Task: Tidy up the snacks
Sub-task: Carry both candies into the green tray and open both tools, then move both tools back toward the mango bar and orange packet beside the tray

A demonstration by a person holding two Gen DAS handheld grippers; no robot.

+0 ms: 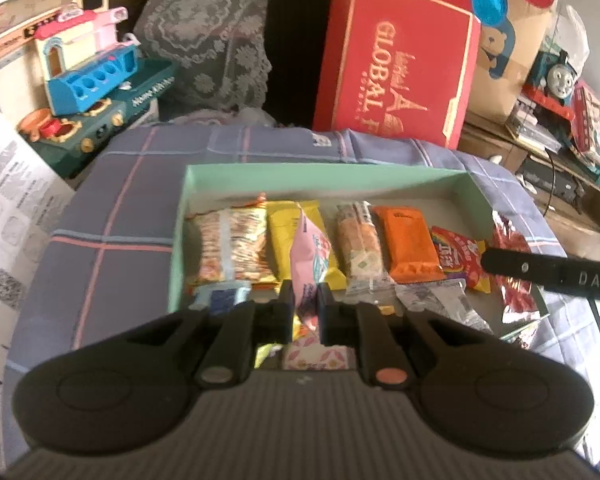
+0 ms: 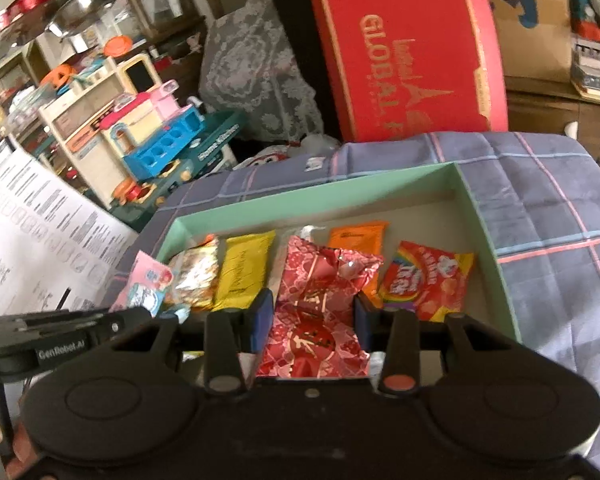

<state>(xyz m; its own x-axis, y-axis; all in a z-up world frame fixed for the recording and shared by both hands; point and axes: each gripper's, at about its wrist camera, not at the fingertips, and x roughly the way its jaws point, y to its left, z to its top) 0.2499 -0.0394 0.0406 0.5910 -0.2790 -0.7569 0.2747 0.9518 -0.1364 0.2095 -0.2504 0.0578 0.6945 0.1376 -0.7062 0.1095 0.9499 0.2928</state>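
A shallow green box [image 1: 320,176] lies on a plaid cloth and holds a row of snacks: a patterned packet [image 1: 230,246], a yellow one [image 1: 284,232], a biscuit pack [image 1: 358,240], an orange one [image 1: 408,244] and a rainbow candy bag [image 1: 460,260]. My left gripper [image 1: 305,300] is shut on a pink packet [image 1: 310,264] above the box's near side. My right gripper [image 2: 312,312] is shut on a red patterned packet [image 2: 320,300] over the box [image 2: 300,200]. In the right wrist view the left gripper [image 2: 60,336] shows at the lower left with the pink packet [image 2: 148,288].
A red gift box [image 1: 396,60] stands upright behind the plaid cloth [image 1: 132,200]. Toy kitchen sets [image 1: 88,76] crowd the left. A printed paper sheet [image 1: 8,208] hangs at the left edge. A cardboard box and a toy train [image 1: 556,72] sit at the right.
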